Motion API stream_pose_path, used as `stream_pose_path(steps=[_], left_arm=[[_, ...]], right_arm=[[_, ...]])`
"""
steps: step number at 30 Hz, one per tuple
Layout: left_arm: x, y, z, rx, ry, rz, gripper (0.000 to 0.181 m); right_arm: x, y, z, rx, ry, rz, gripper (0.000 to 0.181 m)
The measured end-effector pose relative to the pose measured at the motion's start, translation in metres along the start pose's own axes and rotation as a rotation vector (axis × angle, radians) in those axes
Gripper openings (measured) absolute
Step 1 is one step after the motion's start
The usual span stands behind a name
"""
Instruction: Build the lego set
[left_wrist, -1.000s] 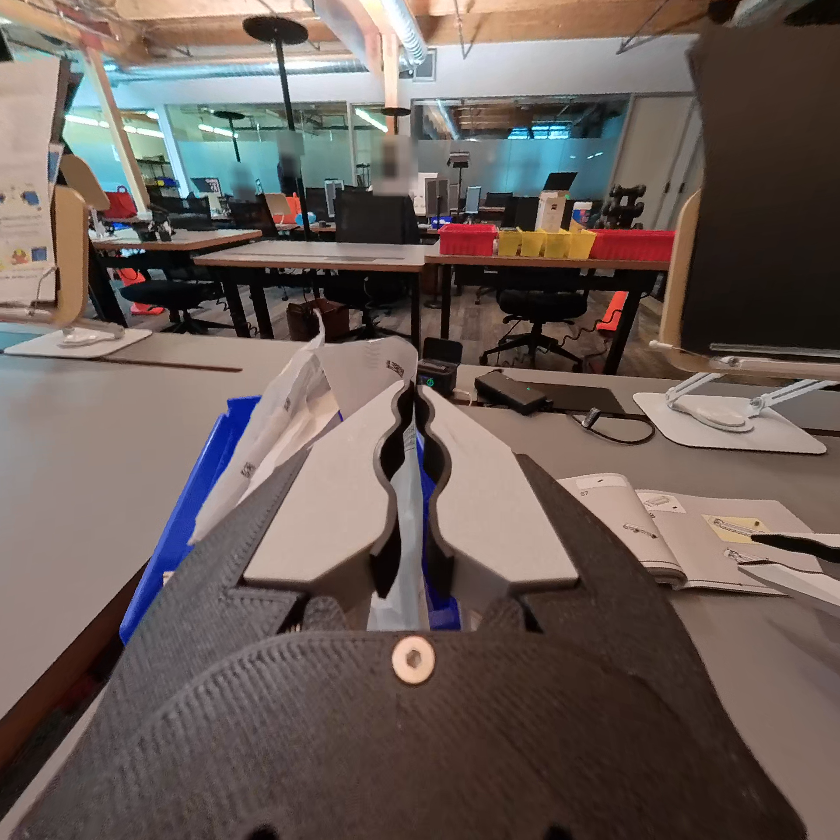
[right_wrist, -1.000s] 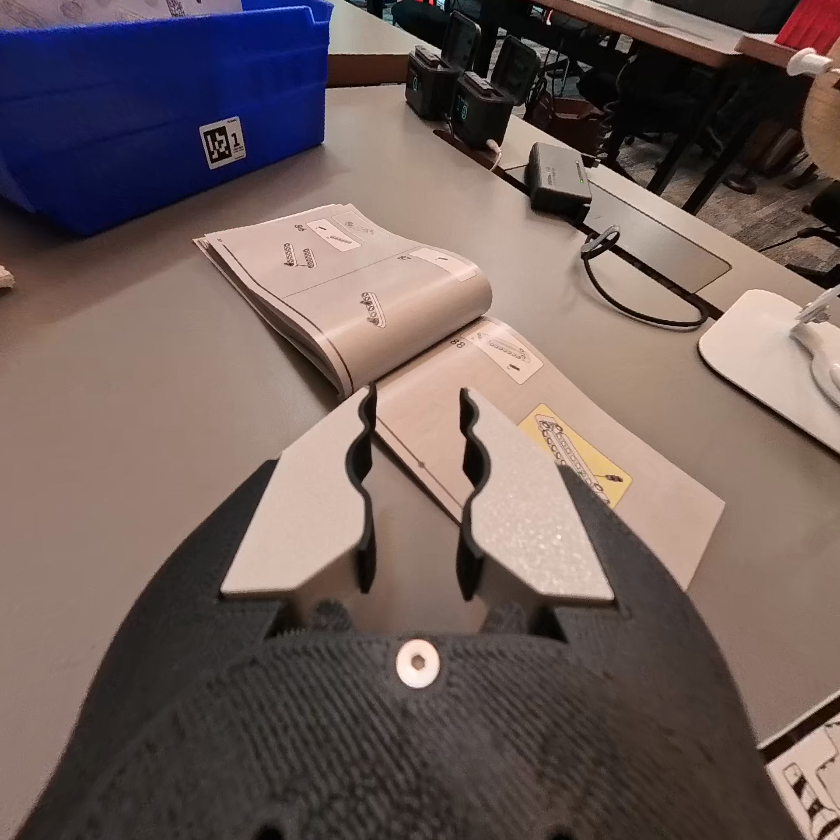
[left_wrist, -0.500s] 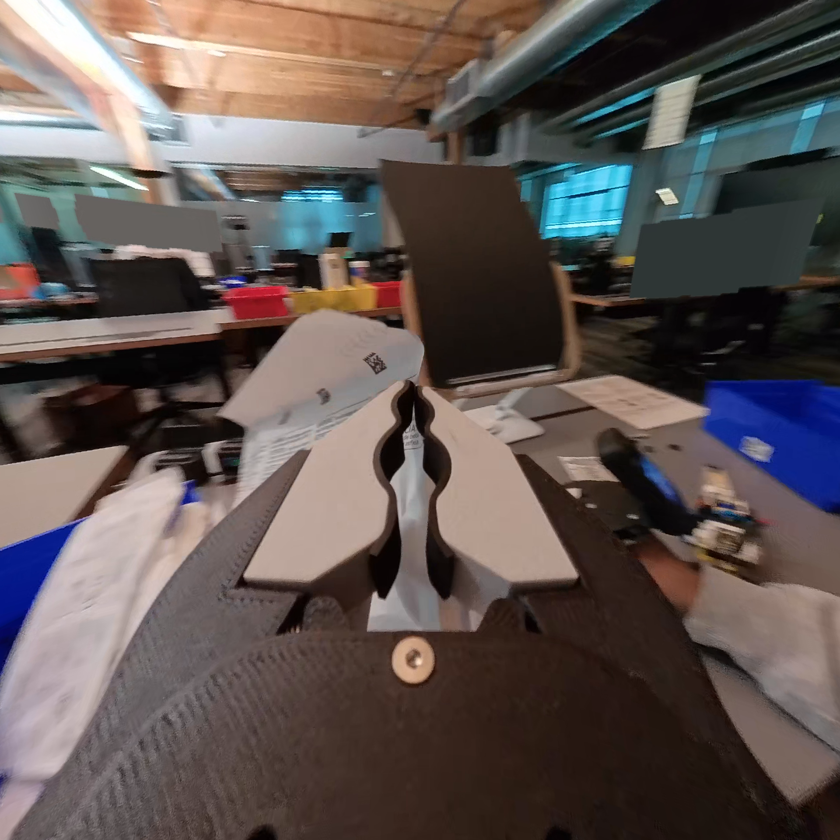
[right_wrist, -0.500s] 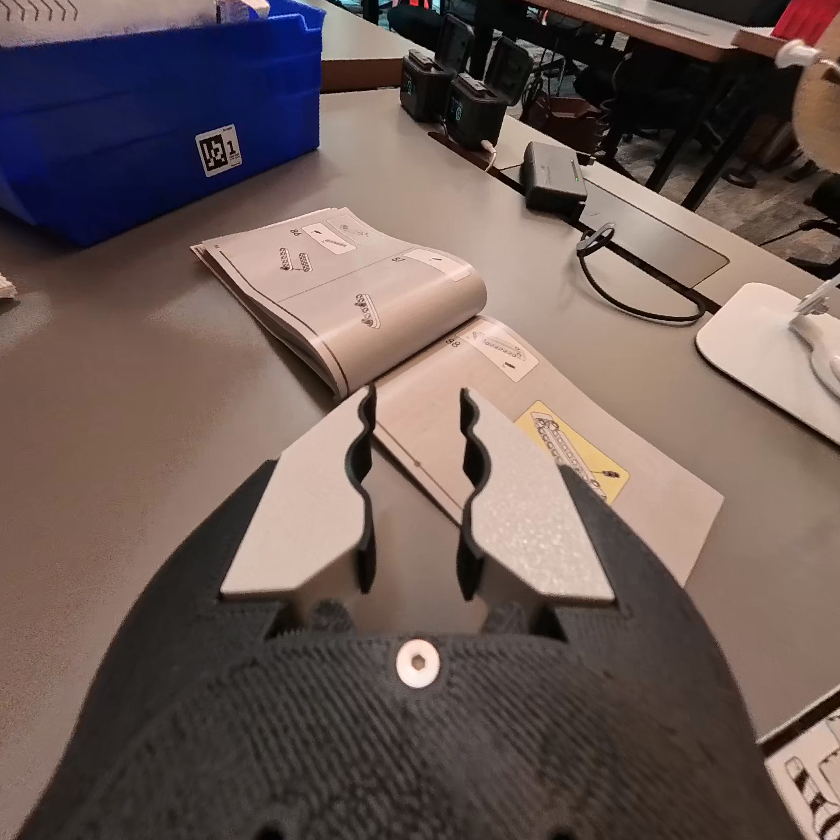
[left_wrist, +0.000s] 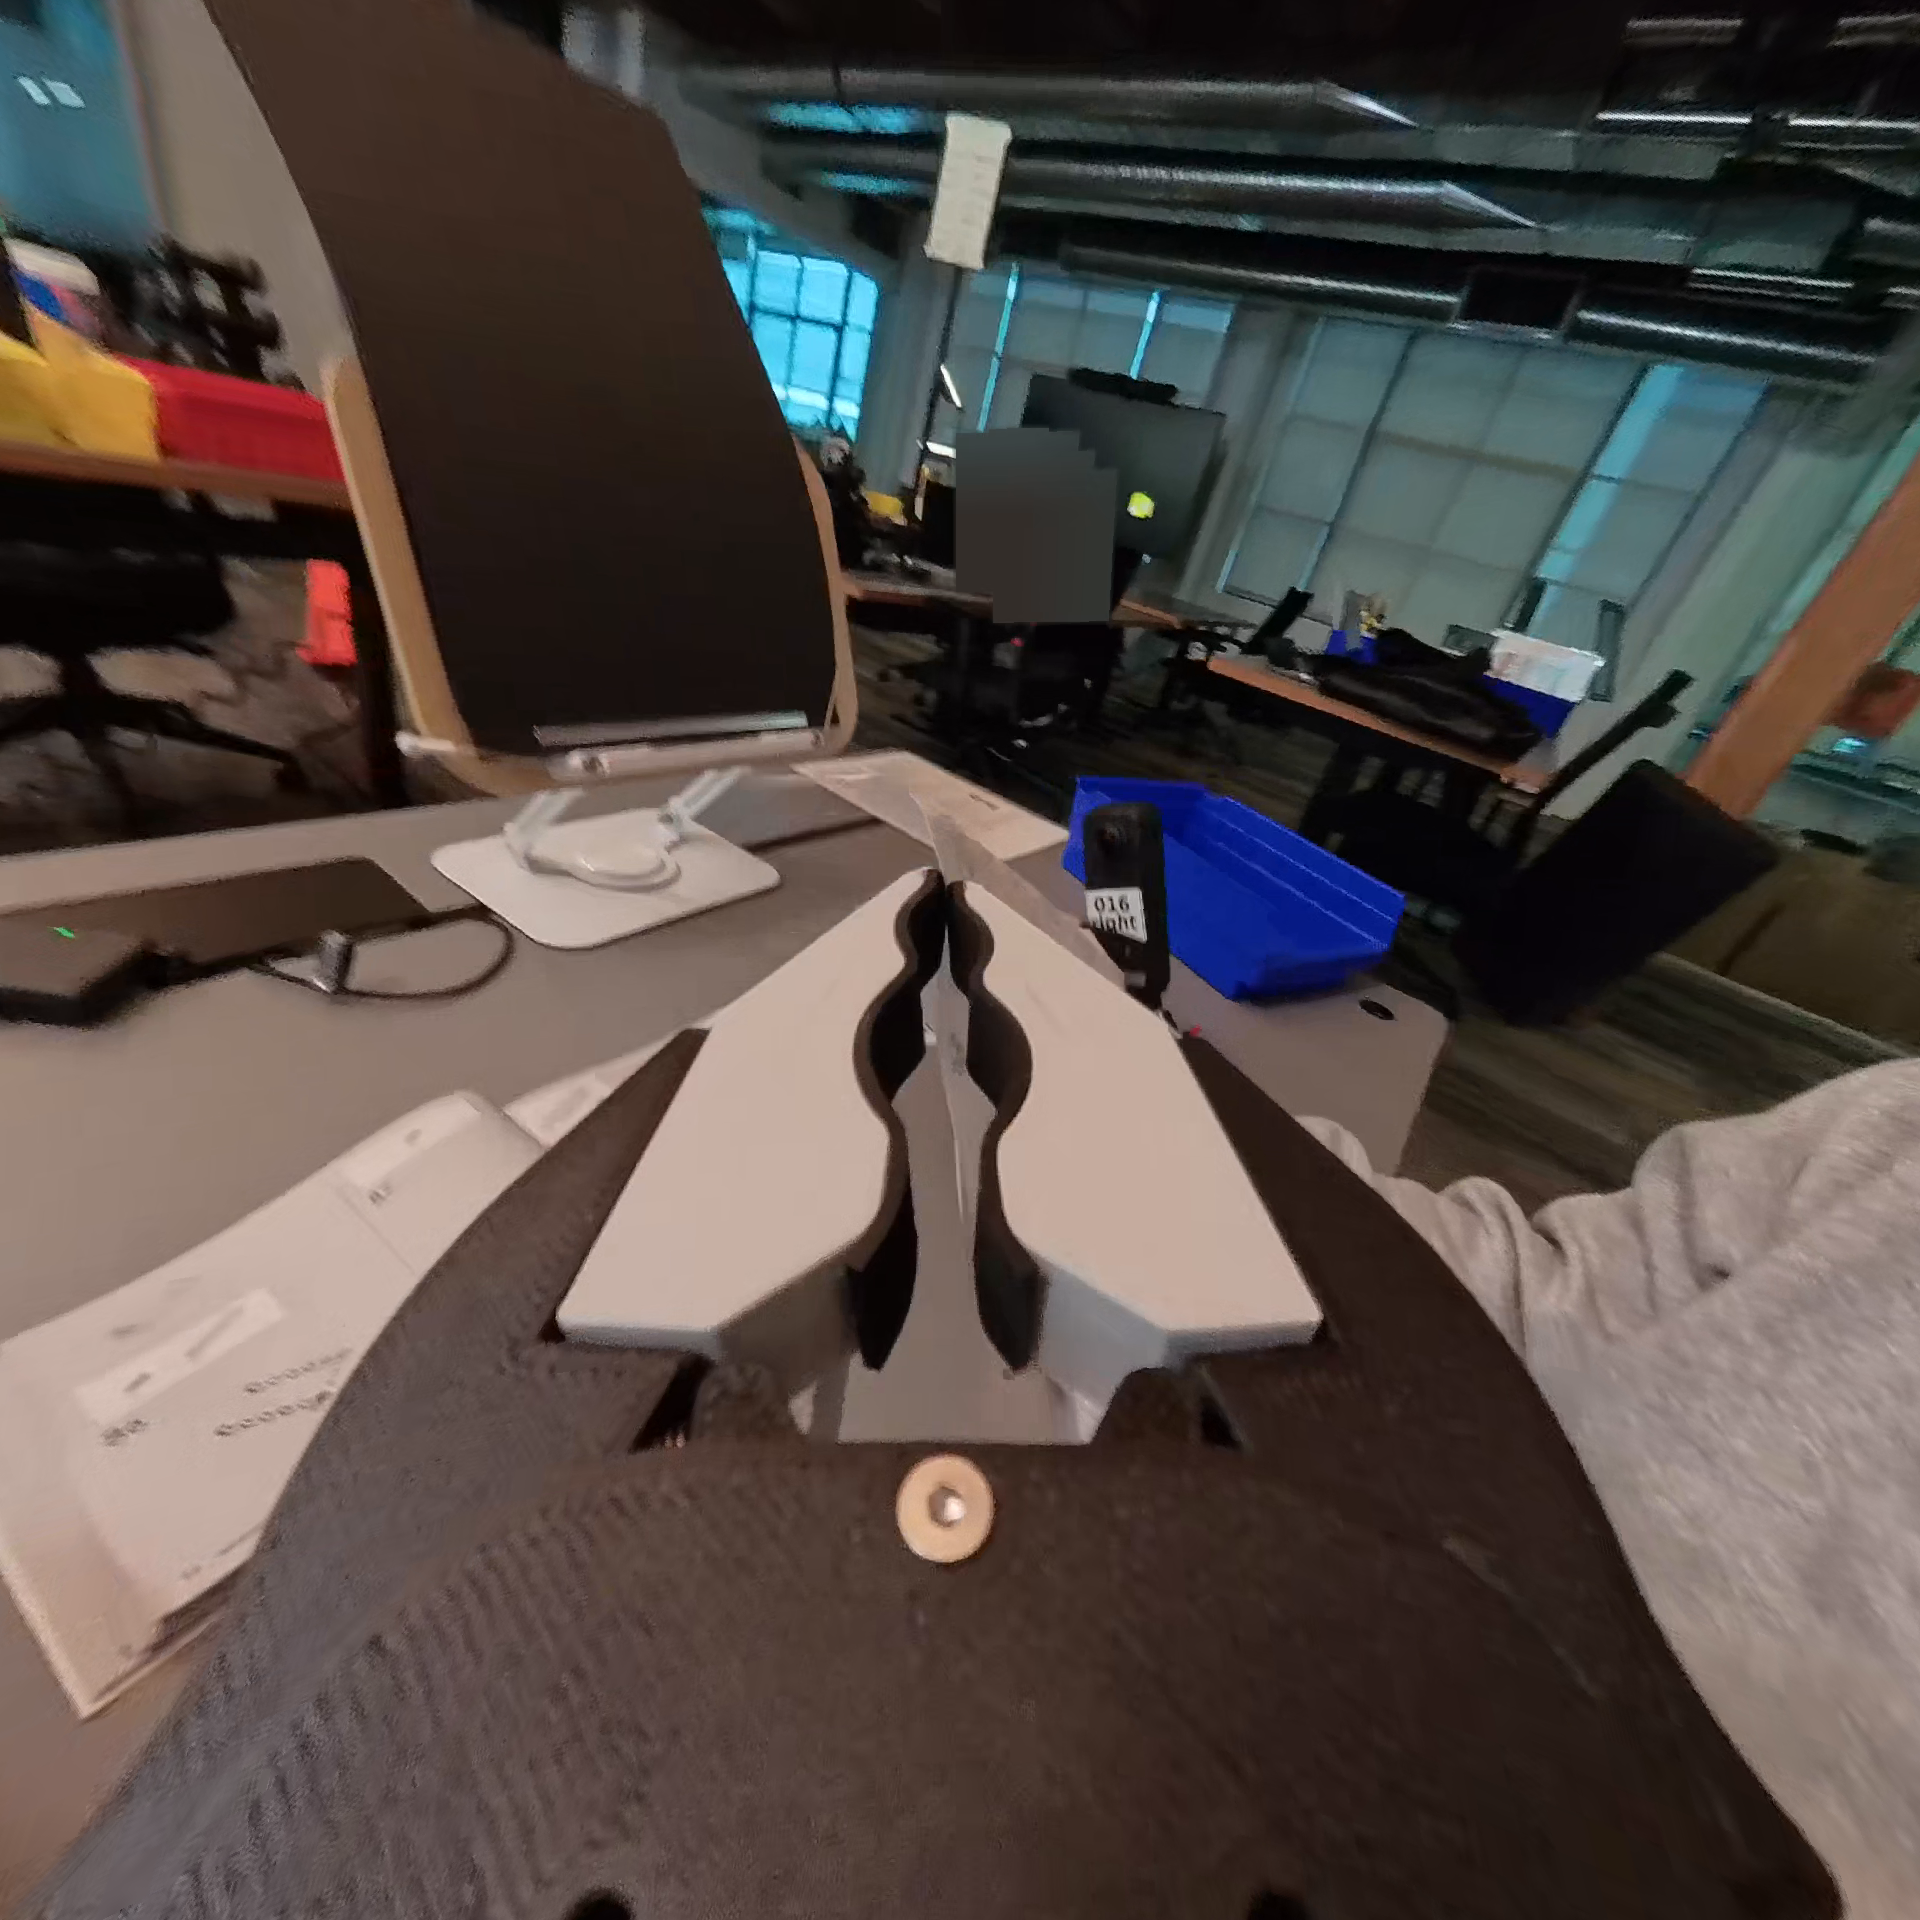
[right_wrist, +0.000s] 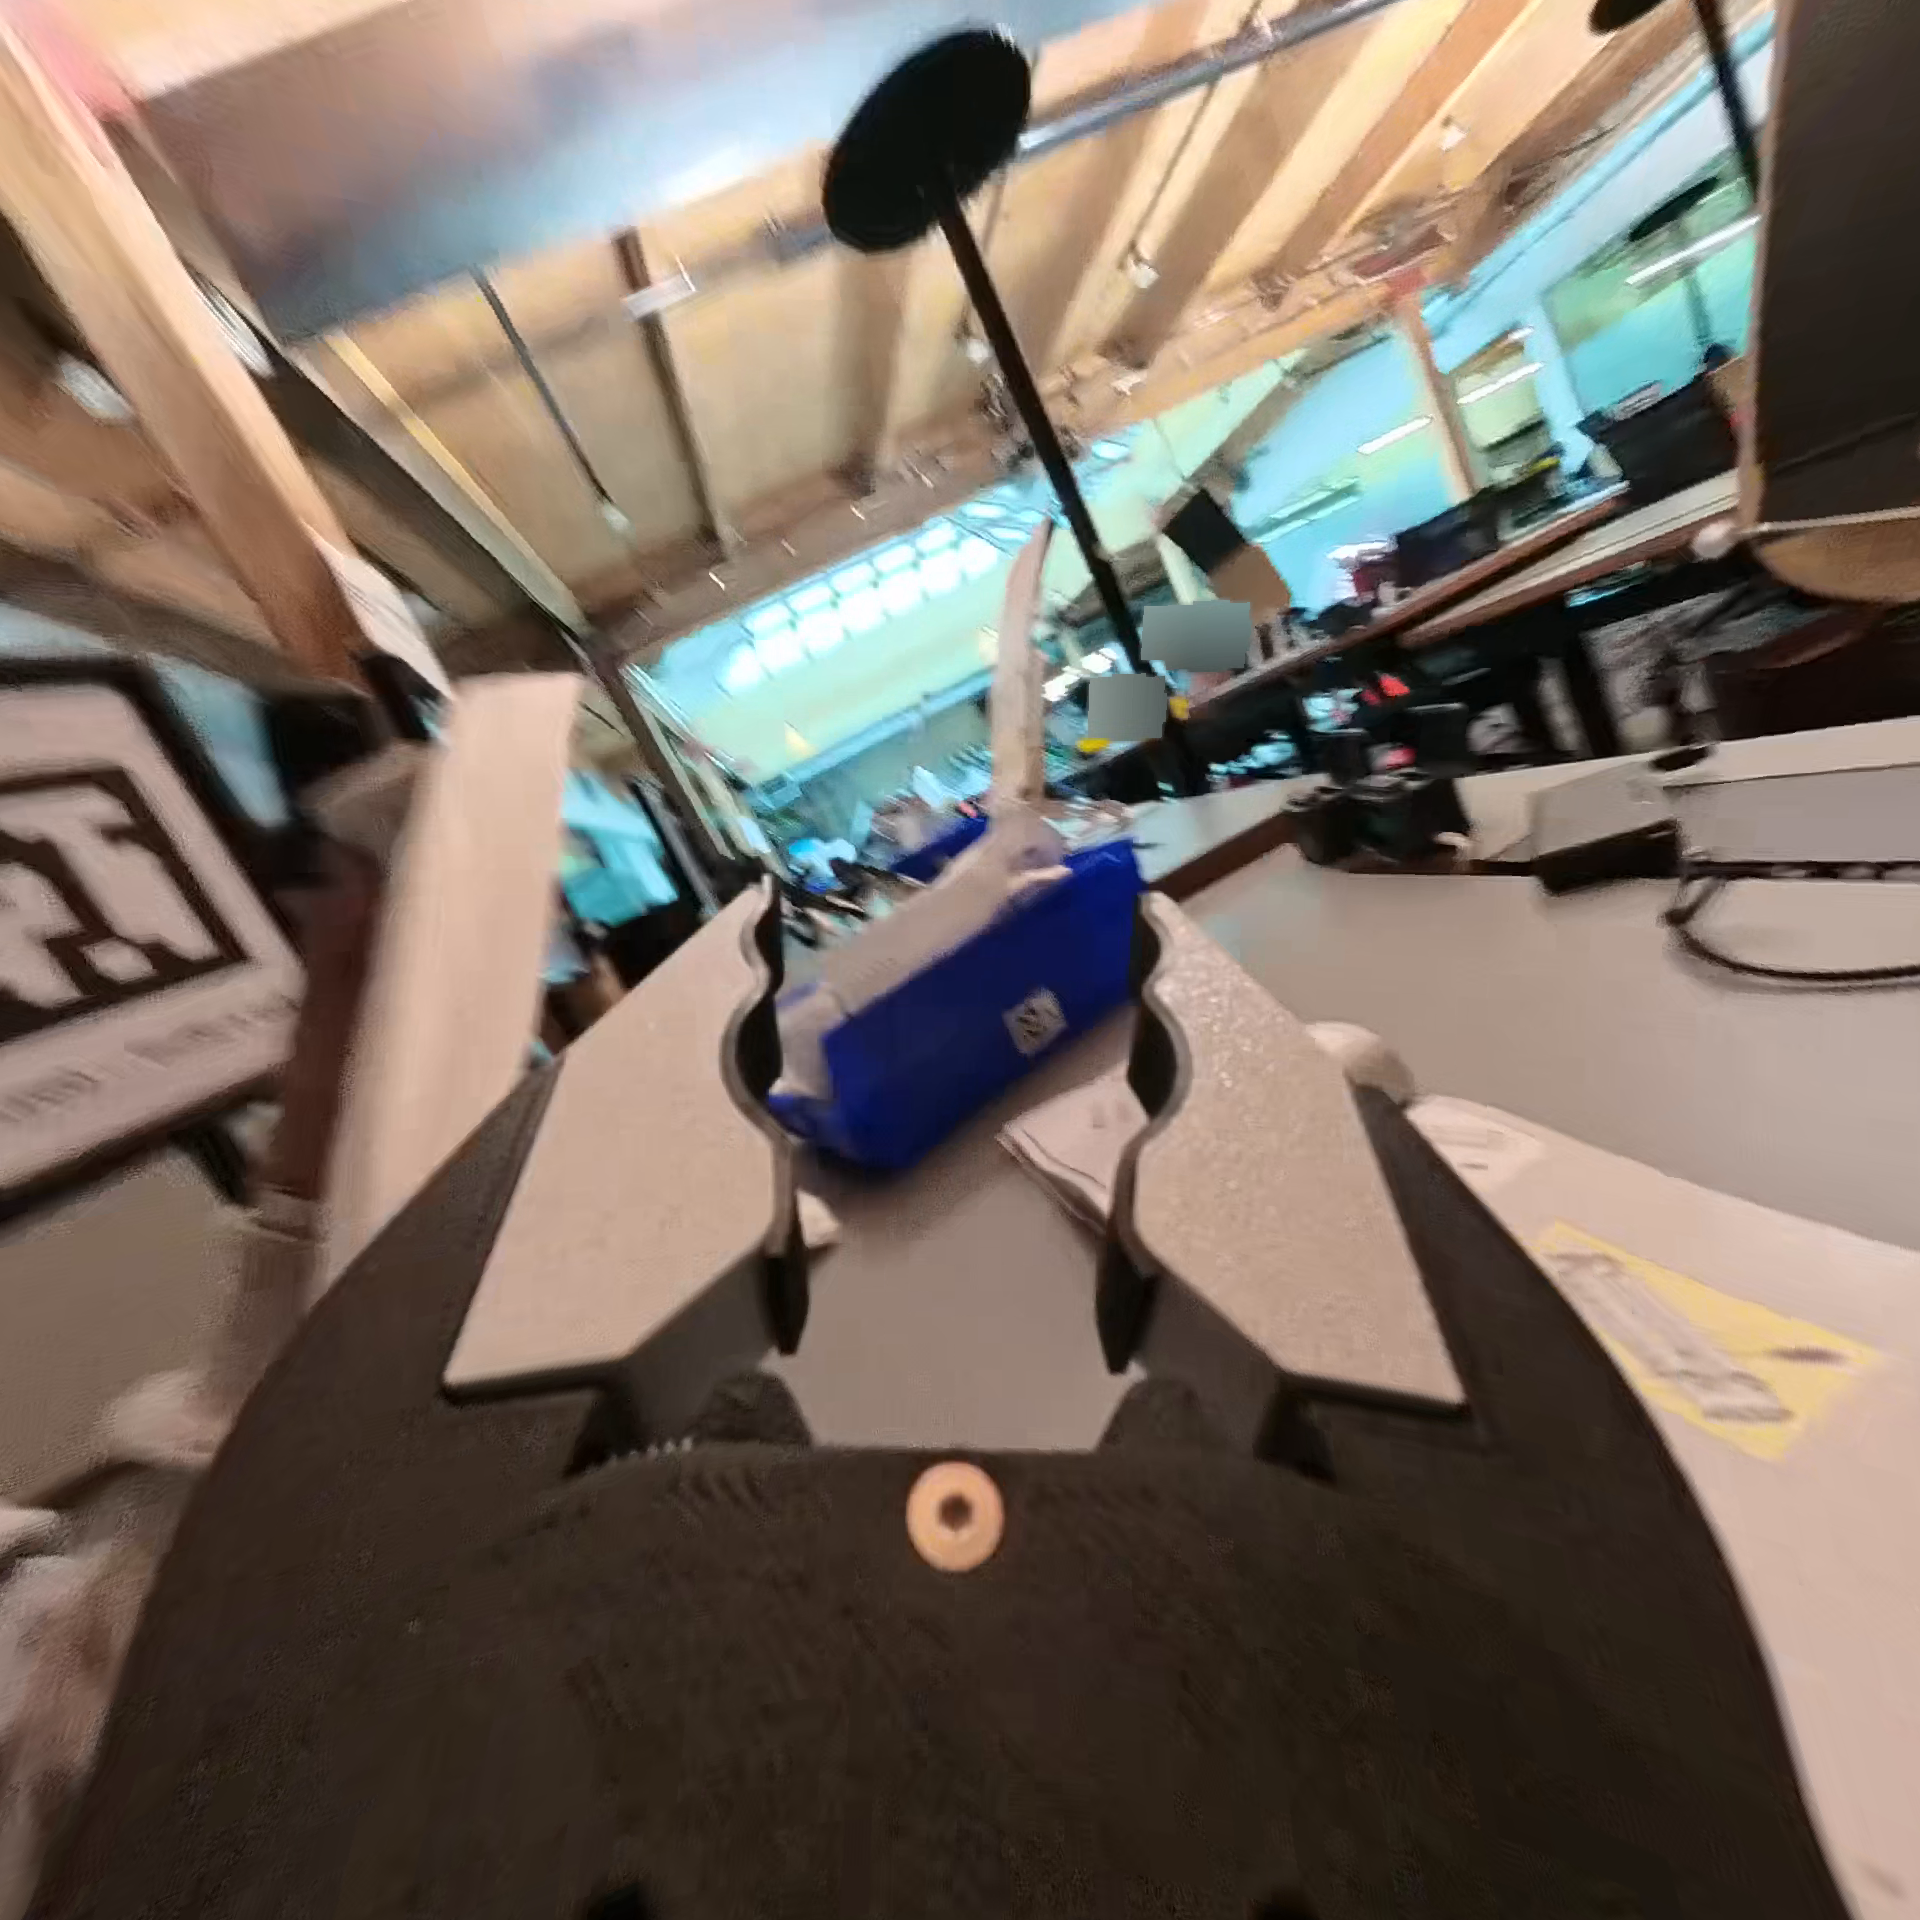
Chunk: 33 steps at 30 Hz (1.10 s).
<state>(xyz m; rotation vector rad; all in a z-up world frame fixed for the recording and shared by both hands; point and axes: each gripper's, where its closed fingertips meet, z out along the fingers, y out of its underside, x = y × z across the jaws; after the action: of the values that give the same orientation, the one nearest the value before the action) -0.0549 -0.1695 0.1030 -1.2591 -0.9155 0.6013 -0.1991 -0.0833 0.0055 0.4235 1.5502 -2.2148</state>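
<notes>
My left gripper (left_wrist: 945, 883) is shut on a thin white bag (left_wrist: 951, 1049), seen edge-on between the jaws, and holds it above the grey table (left_wrist: 260, 1049). The open instruction booklet (left_wrist: 239, 1320) lies below it at the lower left. My right gripper (right_wrist: 958, 909) is wide open and empty, tilted upward. It faces a blue bin (right_wrist: 966, 1023) with white bags (right_wrist: 1023, 717) sticking out of it. The booklet's yellow-marked page (right_wrist: 1694, 1340) lies at its right. No loose bricks show.
A second blue bin (left_wrist: 1247, 904) sits at the table's far right corner, behind the other gripper's black camera (left_wrist: 1127, 883). A tablet on a stand (left_wrist: 582, 468) and a cable (left_wrist: 416, 961) are at the back. A grey sleeve (left_wrist: 1714, 1403) fills the right. A marker board (right_wrist: 114, 914) stands at left. The grippers' ends are close to 20 cm from one another.
My left gripper has lifted the bag out of the blue bin and swung right over the booklet. My right gripper has opened wider and tipped up from the booklet toward the bin.
</notes>
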Motion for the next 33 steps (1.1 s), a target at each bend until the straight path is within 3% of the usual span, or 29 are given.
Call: stream_pose_path(steps=[4,7,9,11,15,19,20,22,25,28,30,32,33], left_arm=[[-0.038,0.055,0.017,-0.179,0.035,-0.154,0.0],[-0.092,0.106,0.017,-0.308,-0.096,-0.309,0.0],[-0.1,0.116,0.016,-0.299,-0.045,-0.409,0.0],[-0.106,0.119,0.013,-0.302,-0.069,-0.402,0.0],[-0.109,0.115,0.009,-0.314,-0.14,-0.298,0.0],[-0.11,0.113,0.007,-0.31,-0.148,-0.299,0.0],[-0.111,0.113,0.007,-0.31,-0.155,-0.301,0.0],[-0.114,0.111,0.005,-0.304,-0.171,-0.305,0.001],[-0.117,0.093,-0.001,-0.233,-0.214,-0.271,0.004],[-0.125,0.039,-0.029,0.011,-0.389,-0.149,0.004],[-0.112,0.016,-0.051,0.099,-0.407,-0.163,0.004],[-0.108,0.018,-0.07,0.07,-0.468,-0.224,0.014],[-0.111,0.03,-0.079,0.018,-0.536,-0.261,0.032]], right_arm=[[-0.004,0.0,-0.013,-0.004,-0.111,0.201,0.068],[-0.021,0.01,-0.012,-0.052,-0.225,0.331,0.068],[-0.027,0.019,-0.008,-0.094,-0.256,0.376,0.071],[-0.029,0.032,-0.003,-0.17,-0.247,0.372,0.072],[-0.031,0.06,0.0,-0.34,-0.199,0.32,0.074],[-0.033,0.088,0.001,-0.495,-0.175,0.287,0.07],[-0.033,0.095,0.0,-0.536,-0.16,0.235,0.063],[-0.033,0.105,-0.001,-0.599,-0.128,0.121,0.03],[-0.038,0.101,0.0,-0.594,-0.133,0.054,0.006],[-0.033,0.098,-0.001,-0.578,-0.099,0.04,0.0],[-0.032,0.096,-0.003,-0.573,-0.095,0.04,0.0],[-0.032,0.094,-0.005,-0.563,-0.095,0.043,0.0],[-0.033,0.094,-0.006,-0.556,-0.094,0.042,0.0]])
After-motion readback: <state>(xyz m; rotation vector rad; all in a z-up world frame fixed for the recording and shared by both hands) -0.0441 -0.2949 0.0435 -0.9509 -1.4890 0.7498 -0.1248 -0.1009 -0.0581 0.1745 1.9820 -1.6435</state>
